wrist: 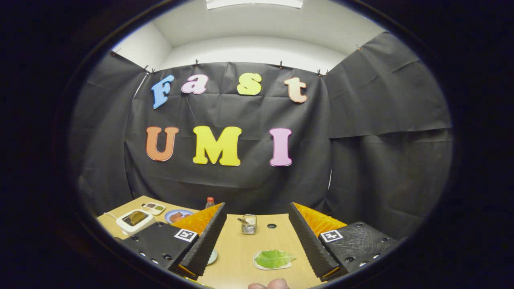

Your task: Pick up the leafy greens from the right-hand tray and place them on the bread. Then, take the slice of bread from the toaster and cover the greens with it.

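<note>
A green leaf (274, 258) lies on a pale slice of bread (260, 265) on the wooden table, between my two fingers and closer to the right one. My gripper (257, 237) is open, with nothing held. A white toaster (135, 221) stands far off to the left, beyond the left finger, with a brown slice of bread (137, 217) sticking out of its slot.
A small wire holder (249, 224) stands ahead between the fingers, next to a dark hole (272, 226) in the table. Left of it are a blue plate (178, 216) with brown food, a divided tray (153, 208) and a red-capped bottle (210, 202). A person's fingertips (268, 285) show nearest me.
</note>
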Tool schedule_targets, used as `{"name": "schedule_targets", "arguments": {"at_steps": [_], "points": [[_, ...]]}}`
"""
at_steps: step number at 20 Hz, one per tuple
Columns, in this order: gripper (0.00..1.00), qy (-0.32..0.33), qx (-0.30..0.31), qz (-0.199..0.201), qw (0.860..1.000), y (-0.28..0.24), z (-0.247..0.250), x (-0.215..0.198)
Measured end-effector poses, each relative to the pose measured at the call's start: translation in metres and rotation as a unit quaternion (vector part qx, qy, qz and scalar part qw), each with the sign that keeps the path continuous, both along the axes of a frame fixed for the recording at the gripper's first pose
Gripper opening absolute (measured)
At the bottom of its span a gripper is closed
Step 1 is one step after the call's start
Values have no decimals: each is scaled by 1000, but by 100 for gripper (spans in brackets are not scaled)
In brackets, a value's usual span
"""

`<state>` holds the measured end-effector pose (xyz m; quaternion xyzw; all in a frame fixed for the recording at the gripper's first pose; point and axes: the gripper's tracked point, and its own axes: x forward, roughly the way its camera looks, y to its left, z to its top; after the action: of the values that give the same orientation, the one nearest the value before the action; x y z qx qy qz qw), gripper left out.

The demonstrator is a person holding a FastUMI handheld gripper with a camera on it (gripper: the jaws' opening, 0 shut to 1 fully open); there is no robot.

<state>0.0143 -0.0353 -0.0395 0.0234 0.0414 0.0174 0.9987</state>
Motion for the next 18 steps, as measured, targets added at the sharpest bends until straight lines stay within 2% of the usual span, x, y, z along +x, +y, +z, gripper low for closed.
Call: {"name": "schedule_targets", "arguments": {"at_steps": [5, 8, 13, 18], "points": [[95, 74, 4, -5, 997, -43, -83, 16], [95, 145, 18, 5, 989, -59, -151, 31], [95, 219, 22, -2, 975, -92, -256, 89], [96, 280, 28, 1, 959, -104, -346, 139]]}}
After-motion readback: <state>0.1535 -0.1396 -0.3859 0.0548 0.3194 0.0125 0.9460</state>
